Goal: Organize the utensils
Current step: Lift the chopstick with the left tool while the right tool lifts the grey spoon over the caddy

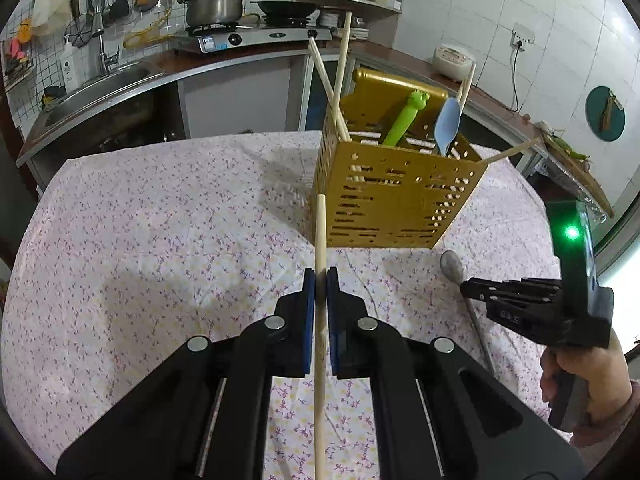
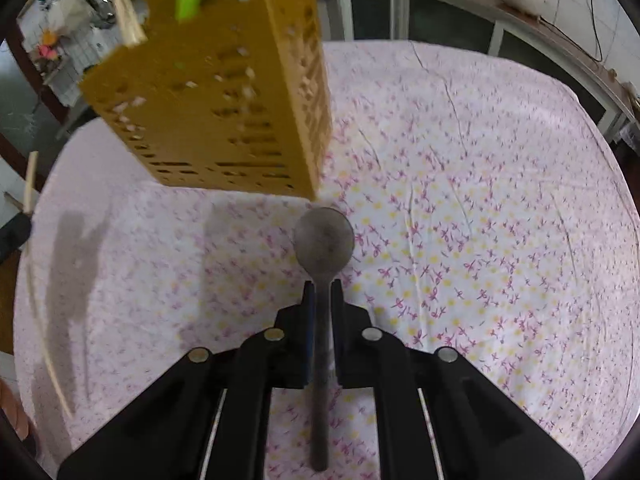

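Observation:
A perforated yellow utensil holder stands on the flowered tablecloth. It holds a green utensil, a pale blue spoon and wooden chopsticks. My left gripper is shut on one wooden chopstick, which it holds above the cloth in front of the holder's left corner. A grey metal spoon lies on the cloth just in front of the holder. My right gripper straddles the spoon's neck with a narrow gap between its jaws, and I see no pad pressing on it.
Behind the table runs a kitchen counter with a sink, a gas stove with a pot and a wok, and a rice cooker at the right. A hand grips the right tool. Cloth stretches to the right of the spoon.

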